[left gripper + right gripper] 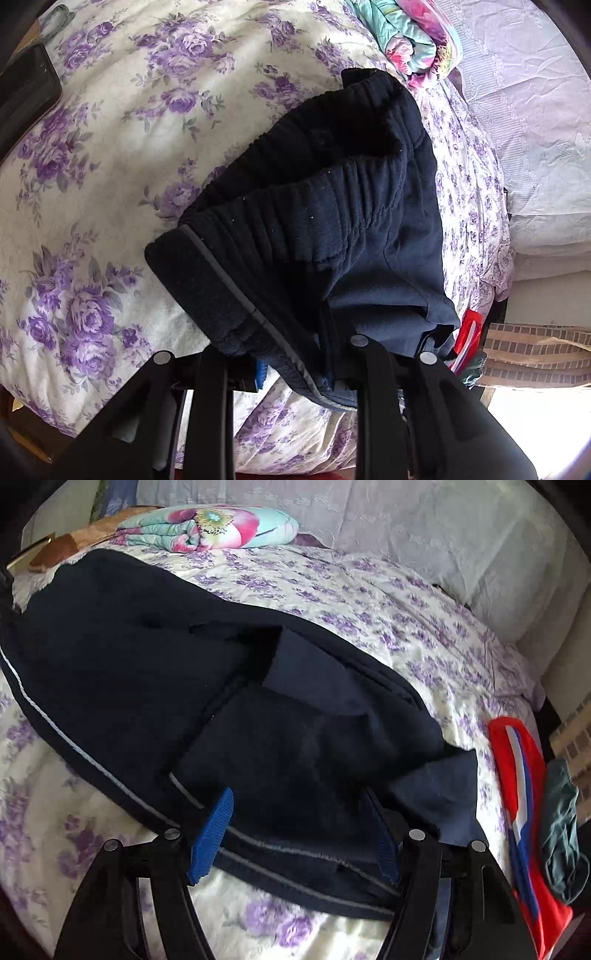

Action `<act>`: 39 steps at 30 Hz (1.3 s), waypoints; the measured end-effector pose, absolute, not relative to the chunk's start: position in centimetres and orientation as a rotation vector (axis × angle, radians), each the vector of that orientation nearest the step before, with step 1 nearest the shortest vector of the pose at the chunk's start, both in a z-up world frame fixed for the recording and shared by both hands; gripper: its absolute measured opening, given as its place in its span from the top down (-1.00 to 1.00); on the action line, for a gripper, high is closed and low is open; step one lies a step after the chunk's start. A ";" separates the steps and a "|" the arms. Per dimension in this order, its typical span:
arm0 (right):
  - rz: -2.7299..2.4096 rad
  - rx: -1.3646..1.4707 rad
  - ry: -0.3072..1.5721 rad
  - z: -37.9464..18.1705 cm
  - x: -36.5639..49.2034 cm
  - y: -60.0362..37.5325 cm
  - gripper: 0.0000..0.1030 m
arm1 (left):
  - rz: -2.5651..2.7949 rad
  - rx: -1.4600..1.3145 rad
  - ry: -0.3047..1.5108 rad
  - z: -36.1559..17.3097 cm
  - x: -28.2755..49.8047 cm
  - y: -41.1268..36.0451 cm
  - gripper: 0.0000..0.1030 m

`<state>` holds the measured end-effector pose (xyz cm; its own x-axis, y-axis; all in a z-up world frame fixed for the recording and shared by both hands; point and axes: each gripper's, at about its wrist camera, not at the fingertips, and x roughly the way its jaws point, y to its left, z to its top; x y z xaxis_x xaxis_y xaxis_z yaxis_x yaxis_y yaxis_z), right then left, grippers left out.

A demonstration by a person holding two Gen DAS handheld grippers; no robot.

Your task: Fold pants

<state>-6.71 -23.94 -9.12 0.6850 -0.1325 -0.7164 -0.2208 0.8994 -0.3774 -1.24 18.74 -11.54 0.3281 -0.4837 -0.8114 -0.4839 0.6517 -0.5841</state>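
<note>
The dark navy fleece pants (207,686) lie on the purple-flowered bed quilt (92,155); the left gripper (295,354) seems clenched on their waistband side; the right gripper (306,830) stands released, blue pads (212,834) straddling the piped hem.

Pants (147,672): dark navy fleecy knit cloth, matt, slightly fuzzy, with ribbed gathered waistband (314,206) and smooth grey piping (74,746). Bedspread (406,627) under the pants: soft matt floral-print cotton, wrinkled. Right gripper (295,830): matt black plastic arms, ridged blue pads (212,834), dull metal pins. Beside the pants: glossy red synthetic garment (517,775).
</note>
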 end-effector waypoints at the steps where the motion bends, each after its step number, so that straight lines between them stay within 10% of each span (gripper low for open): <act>1: 0.061 -0.418 0.832 -8.9 -6.2 -24.4 -0.09 | -0.004 -0.926 1.292 -11.5 -1.2 18.8 0.59; 3: 0.078 -0.232 0.907 -8.2 -5.1 -26.8 0.88 | -0.014 -0.916 1.294 -11.3 -1.2 18.9 0.59; 6: 0.000 -0.068 0.911 -6.9 -5.5 -30.0 1.00 | -0.028 -0.887 1.300 -11.2 -1.0 18.9 0.58; 11: 0.032 -0.079 0.840 -4.7 -9.0 -29.8 0.77 | -0.052 -0.879 1.335 -12.0 -0.5 19.2 0.58; 12: 0.060 -0.146 0.840 -4.8 -9.5 -28.2 0.46 | -0.056 -0.881 1.341 -12.2 -0.4 19.2 0.58; 13: 0.088 -0.207 0.842 -5.3 -9.9 -26.5 -0.26 | -0.062 -0.878 1.346 -12.4 -0.2 19.2 0.58; 22: 0.063 -0.312 0.943 -10.9 -8.0 -18.7 -0.08 | -0.110 -0.875 1.359 -12.9 -0.2 19.3 0.54; 26: -0.027 -0.159 0.910 -8.1 -8.9 -21.3 0.67 | -0.141 -0.902 1.371 -13.4 -0.1 19.8 0.53; 36: -0.611 0.433 0.780 2.8 -23.8 -43.5 0.69 | -0.252 -0.866 1.385 -10.7 -0.8 20.5 0.56; 39: -0.813 0.432 1.005 -0.4 -26.0 -48.3 0.09 | -0.228 -0.855 1.477 -11.5 -1.3 21.7 0.48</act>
